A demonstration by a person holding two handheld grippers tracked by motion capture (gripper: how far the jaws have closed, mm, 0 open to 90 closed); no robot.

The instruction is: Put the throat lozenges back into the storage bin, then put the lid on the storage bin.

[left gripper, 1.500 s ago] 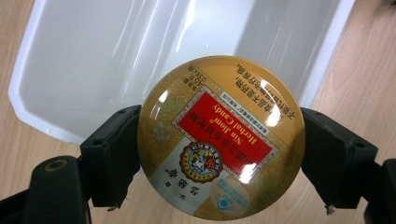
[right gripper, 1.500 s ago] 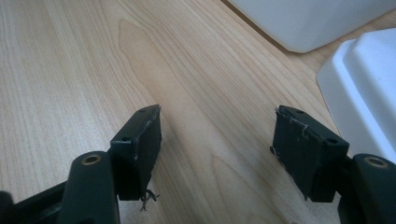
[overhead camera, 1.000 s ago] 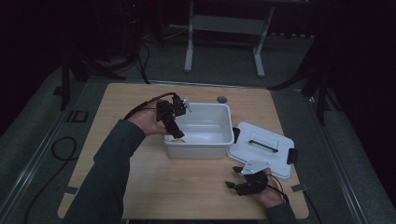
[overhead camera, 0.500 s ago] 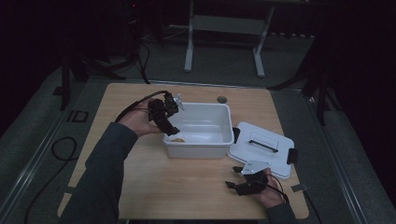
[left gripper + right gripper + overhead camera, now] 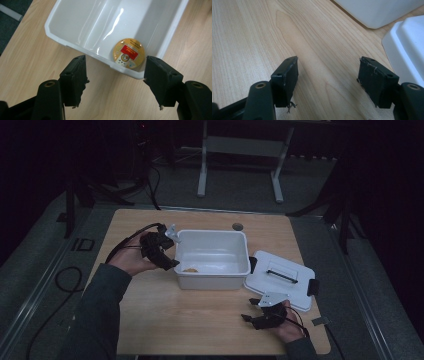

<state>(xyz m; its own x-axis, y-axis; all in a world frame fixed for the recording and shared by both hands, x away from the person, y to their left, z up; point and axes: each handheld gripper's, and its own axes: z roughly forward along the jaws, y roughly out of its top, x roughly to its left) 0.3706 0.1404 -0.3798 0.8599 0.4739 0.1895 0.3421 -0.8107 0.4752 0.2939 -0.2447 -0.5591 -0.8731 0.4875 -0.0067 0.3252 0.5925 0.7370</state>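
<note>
A white plastic bin (image 5: 212,260) stands in the middle of the wooden table (image 5: 165,315). A round gold tin with a red label (image 5: 128,53) lies flat in a corner of the bin (image 5: 75,37), also visible as the tin (image 5: 189,269) near the bin's front left. My left gripper (image 5: 169,251) hovers just outside the bin's left wall; its jaws have just been closing, and in the left gripper view the gripper (image 5: 115,80) stands open with nothing between its pads. My right gripper (image 5: 250,311) rests low near the front edge, open and empty (image 5: 328,82).
The bin's white lid (image 5: 280,277) with a black handle and clips lies flat to the right of the bin, just beyond my right gripper. A small round hole (image 5: 237,226) sits in the table's far edge. Cables trail off the left side.
My left gripper has drawn back leftward from over the bin's left rim to outside it, and its jaws look narrower. The right gripper has stayed put.
</note>
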